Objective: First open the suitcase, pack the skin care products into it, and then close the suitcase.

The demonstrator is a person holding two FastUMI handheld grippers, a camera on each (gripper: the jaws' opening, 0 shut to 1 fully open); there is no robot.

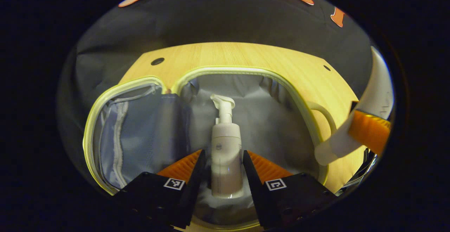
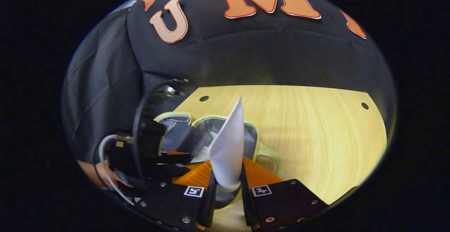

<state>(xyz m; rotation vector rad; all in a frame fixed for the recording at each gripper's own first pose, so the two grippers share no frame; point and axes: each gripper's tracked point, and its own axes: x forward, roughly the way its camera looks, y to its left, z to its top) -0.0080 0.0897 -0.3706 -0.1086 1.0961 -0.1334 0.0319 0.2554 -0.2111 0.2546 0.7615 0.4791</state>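
Note:
The suitcase [image 1: 92,119] lies open on the wooden table, with a yellow-green rim and grey lining. My left gripper [image 1: 225,161] is shut on a white pump bottle [image 1: 226,144], held low over the right half of the case, nozzle pointing away. At the right edge of the left gripper view, my right gripper [image 1: 367,130] holds a white tube [image 1: 378,91] beside the case. In the right gripper view, the right gripper [image 2: 226,181] is shut on that tube [image 2: 228,147], flat end up, above the suitcase rim [image 2: 258,137]. The left gripper [image 2: 154,154] shows at its left.
The left half of the case has a mesh pocket [image 1: 130,133]. A looped handle [image 1: 325,114] sticks out of the case's right side. Bare wooden table [image 2: 316,137] stretches to the right, with small holes near its corners. A hand [image 2: 95,172] holds the left gripper.

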